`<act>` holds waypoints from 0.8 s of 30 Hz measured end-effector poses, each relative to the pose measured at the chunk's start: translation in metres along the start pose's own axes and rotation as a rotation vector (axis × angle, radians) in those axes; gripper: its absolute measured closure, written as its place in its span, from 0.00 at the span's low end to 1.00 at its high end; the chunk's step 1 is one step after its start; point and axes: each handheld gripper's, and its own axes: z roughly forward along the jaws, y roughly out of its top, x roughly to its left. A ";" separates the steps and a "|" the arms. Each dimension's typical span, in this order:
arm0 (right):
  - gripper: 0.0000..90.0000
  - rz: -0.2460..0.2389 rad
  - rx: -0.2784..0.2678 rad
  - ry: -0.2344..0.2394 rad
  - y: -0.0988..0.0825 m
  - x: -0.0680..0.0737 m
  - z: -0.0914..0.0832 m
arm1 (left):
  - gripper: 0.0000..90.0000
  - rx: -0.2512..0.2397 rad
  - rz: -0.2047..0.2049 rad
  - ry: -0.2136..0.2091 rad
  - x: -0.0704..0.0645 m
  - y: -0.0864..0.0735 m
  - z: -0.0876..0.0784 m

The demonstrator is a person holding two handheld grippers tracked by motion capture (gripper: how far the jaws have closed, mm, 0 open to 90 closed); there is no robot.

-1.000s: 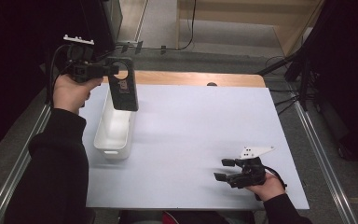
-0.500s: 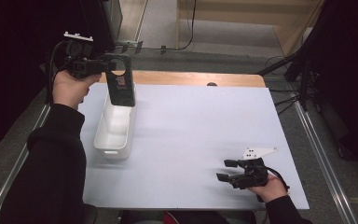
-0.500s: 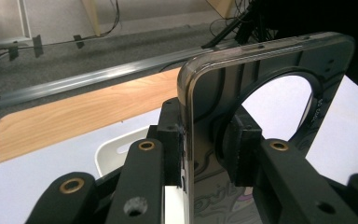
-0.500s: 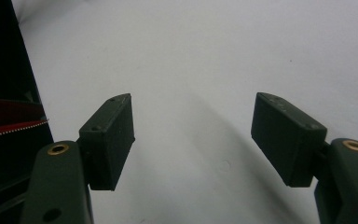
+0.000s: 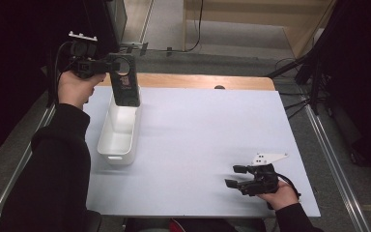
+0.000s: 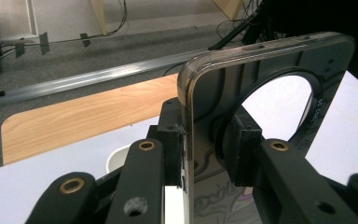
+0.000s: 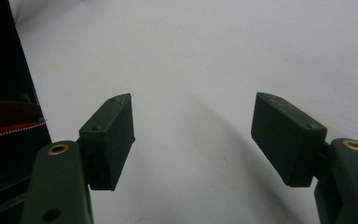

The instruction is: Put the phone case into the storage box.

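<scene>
Left gripper (image 5: 118, 72) clamped on a glossy, smoky translucent phone case (image 5: 125, 84) with round cutout, hung upright over the far end of a smooth white oblong bin (image 5: 118, 133). Right gripper (image 5: 236, 176) gaping, empty, low over matte pale table (image 5: 207, 125).

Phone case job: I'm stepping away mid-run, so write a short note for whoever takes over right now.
Left tongs: shut on the phone case, held upright in the air above the far end of the white bin.
Right tongs: open, nothing between them, resting low over the white table at its near right.
Done: case gripped and lifted.
Left: probably lower the case into the bin and let go.
</scene>
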 end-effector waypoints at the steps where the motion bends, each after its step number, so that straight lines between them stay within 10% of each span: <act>1: 0.32 0.001 0.000 0.001 0.000 0.000 0.000 | 0.79 0.001 -0.002 0.003 0.001 0.000 0.000; 24: 0.32 -0.007 -0.001 0.004 0.000 0.001 0.001 | 0.79 -0.005 -0.035 0.048 0.020 0.005 0.020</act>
